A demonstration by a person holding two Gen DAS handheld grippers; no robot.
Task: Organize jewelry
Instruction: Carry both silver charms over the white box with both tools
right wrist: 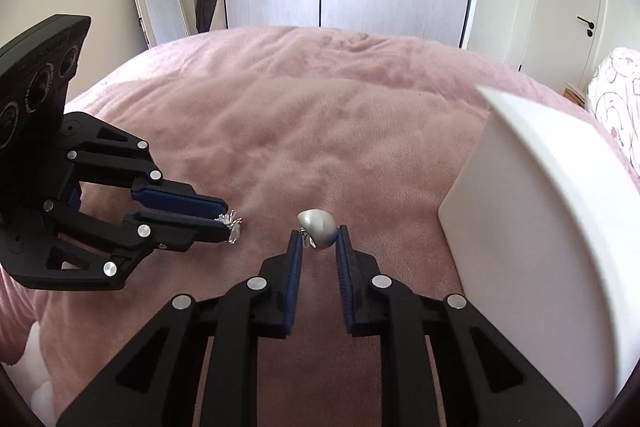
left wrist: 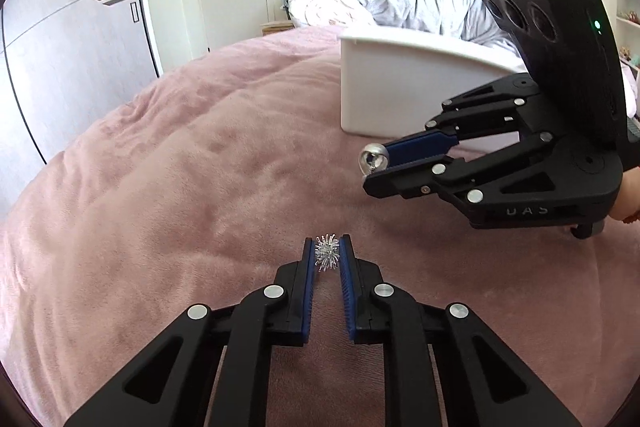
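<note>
Bed blanket (left wrist: 200,155) plain dusty pink. Bin (right wrist: 540,207) plain white. Spiky earring (left wrist: 327,253) glittery silver; round earring (right wrist: 318,227) smooth matte silver.

On the bed (left wrist: 200,155), the spiky piece (left wrist: 327,253) sits between the left claw (left wrist: 327,247) tips; the box (left wrist: 400,87) stands ahead to its right, behind the right claw (left wrist: 374,167).

You cannot see inside the white bin (left wrist: 404,87); only its outer walls show, and in the right wrist view its right side (right wrist: 560,227) runs out of frame; your right tool (left wrist: 374,167) covers its lower corner; the spiky silver piece (left wrist: 327,253) is too small to name; your hand (left wrist: 628,195) is cut off at the edge.
</note>
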